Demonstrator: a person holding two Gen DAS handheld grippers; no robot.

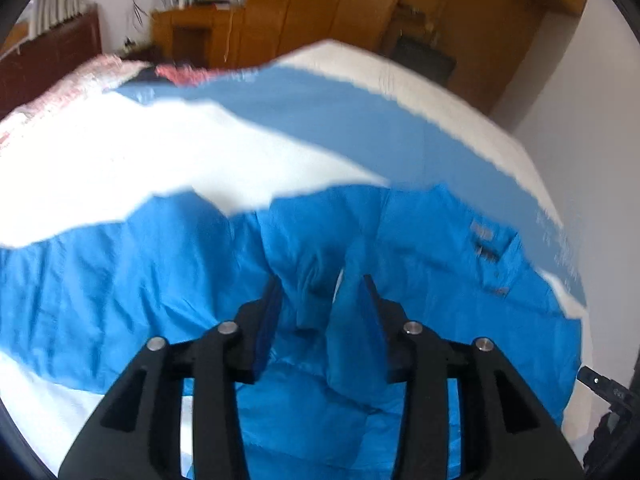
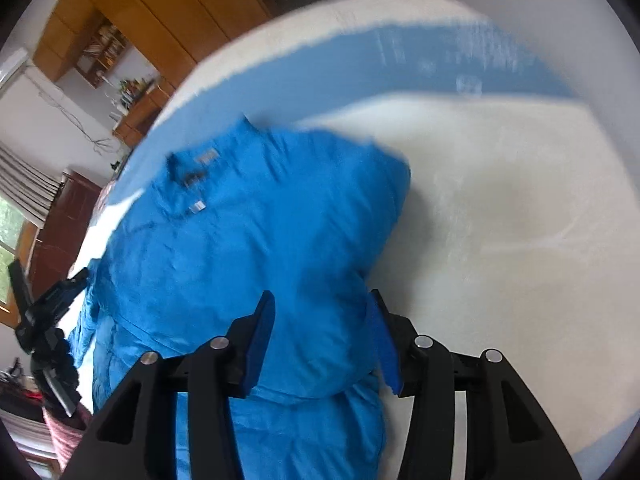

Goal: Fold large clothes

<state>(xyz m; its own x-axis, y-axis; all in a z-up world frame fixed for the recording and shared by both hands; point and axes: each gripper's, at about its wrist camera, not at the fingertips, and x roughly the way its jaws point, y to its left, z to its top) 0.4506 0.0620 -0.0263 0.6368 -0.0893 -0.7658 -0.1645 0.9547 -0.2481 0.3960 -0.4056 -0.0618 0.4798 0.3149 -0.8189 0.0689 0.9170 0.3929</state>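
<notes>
Two grippers work over a bright blue jacket (image 1: 160, 280) spread on a bed (image 1: 120, 152) whose white cover carries a paler blue stripe (image 1: 340, 120). With its jaws apart, the left gripper (image 1: 322, 292) has bunched folds of the fabric standing between them, though whether it pinches them I cannot tell. Also spread, the right gripper (image 2: 322, 308) straddles the jacket's rumpled edge beside bare white cover.

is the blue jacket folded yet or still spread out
Partly folded: the blue jacket lies bunched on the bed, one flap doubled over itself, a sleeve trailing. Both grippers open.
</notes>
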